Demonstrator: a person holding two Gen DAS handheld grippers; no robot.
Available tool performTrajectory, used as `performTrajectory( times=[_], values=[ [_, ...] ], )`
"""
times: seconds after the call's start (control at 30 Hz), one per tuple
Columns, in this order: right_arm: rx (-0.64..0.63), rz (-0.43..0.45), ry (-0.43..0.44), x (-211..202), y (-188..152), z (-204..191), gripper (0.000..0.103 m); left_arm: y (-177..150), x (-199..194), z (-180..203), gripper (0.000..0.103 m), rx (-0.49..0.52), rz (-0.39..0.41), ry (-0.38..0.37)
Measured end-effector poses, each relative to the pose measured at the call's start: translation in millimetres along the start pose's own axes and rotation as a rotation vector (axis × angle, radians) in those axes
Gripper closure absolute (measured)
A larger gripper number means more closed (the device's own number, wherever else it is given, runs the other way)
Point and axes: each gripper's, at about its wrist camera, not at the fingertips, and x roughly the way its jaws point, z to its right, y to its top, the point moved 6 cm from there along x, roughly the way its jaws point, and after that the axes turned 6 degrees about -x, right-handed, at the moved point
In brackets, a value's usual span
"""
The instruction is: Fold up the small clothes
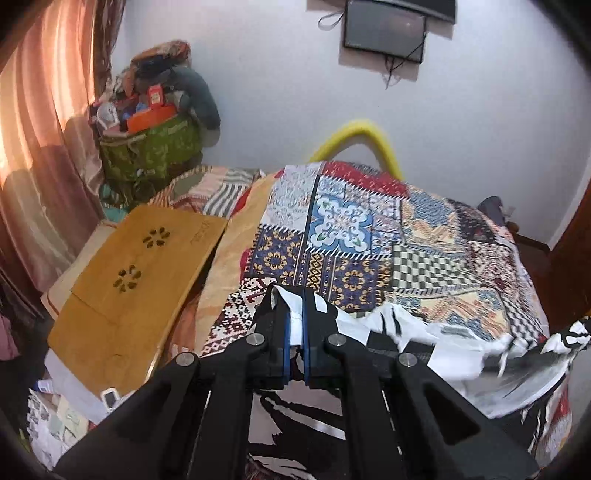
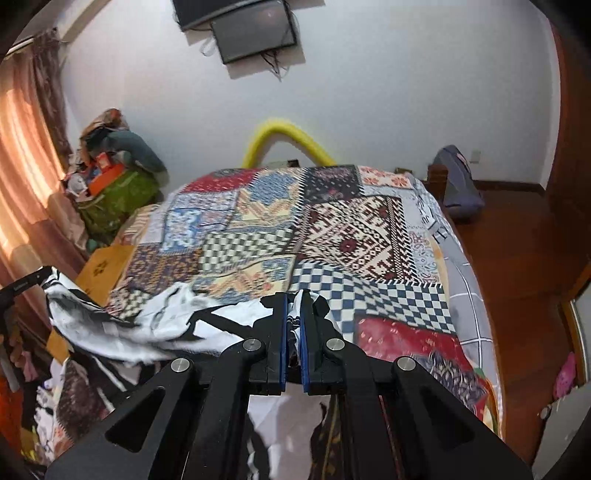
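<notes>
Tilting downward, both tools (image 1: 295, 295) (image 2: 294, 297) pinch the garment (image 1: 424, 343).

We see daylight glowing orange through the curtain (image 1: 33, 122) at left, wall (image 1: 277, 92) evenly lit, soft shadows. Fisheye bends edges, dark vignette corners. Black-and-white cloth (image 1: 424, 343) motion-blurred in both views; yellow tube (image 2: 284, 136) slightly smeared.

A patchwork-covered bed (image 2: 332, 229) fills the room. Pale walls carry a dark screen (image 2: 255, 33); sunlit pink curtains (image 1: 33, 122) hang left, beside a piled green bag (image 1: 151, 151). Reddish floor (image 2: 517, 240) lies right.
</notes>
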Motion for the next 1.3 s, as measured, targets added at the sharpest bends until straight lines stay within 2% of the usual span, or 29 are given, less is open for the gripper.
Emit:
performTrajectory(
  times=[0.2, 0.37, 0.43, 0.47, 0.53, 0.6, 0.63, 0.77, 0.83, 0.9, 1.07, 1.3],
  values=[
    [0.021, -0.083, -0.017, 51, -5, 28, 0.098, -3, 82, 10, 0.098, -0.004, -0.1, 0.022],
    [0.015, -0.126, -0.001, 69, -7, 35, 0.097, -13, 119, 21, 0.098, 0.039, -0.156, 0.044],
    [0.014, -0.12, -0.014, 65, -4, 38, 0.088, -16, 123, 23, 0.093, 0.042, -0.178, 0.043],
    [0.013, -0.104, -0.042, 60, 0, 41, 0.086, -17, 123, 22, 0.089, 0.039, -0.19, 0.055],
    [0.005, -0.064, -0.11, 46, 9, 49, 0.073, -15, 117, 21, 0.059, 0.052, -0.197, 0.075],
    [0.013, -0.042, -0.131, 35, 13, 55, 0.068, -10, 105, 20, 0.045, 0.06, -0.165, 0.076],
    [0.021, -0.035, -0.122, 30, 14, 57, 0.068, -8, 97, 19, 0.041, 0.064, -0.146, 0.077],
    [0.038, -0.035, -0.06, 5, -2, 53, 0.068, -13, 71, 13, 0.034, 0.083, -0.146, 0.055],
    [0.033, -0.045, -0.042, -2, -14, 48, 0.06, -24, 61, 7, 0.031, 0.101, -0.158, 0.053],
    [0.016, -0.061, -0.034, -9, -31, 39, 0.056, -39, 53, 1, 0.03, 0.123, -0.173, 0.057],
    [-0.049, -0.138, -0.005, -11, -82, 15, 0.056, -87, 44, -21, 0.029, 0.152, -0.243, 0.071],
    [0.012, -0.242, 0.067, 3, -140, -1, 0.055, -140, 50, -53, 0.029, 0.068, -0.355, 0.048]
  ],
)
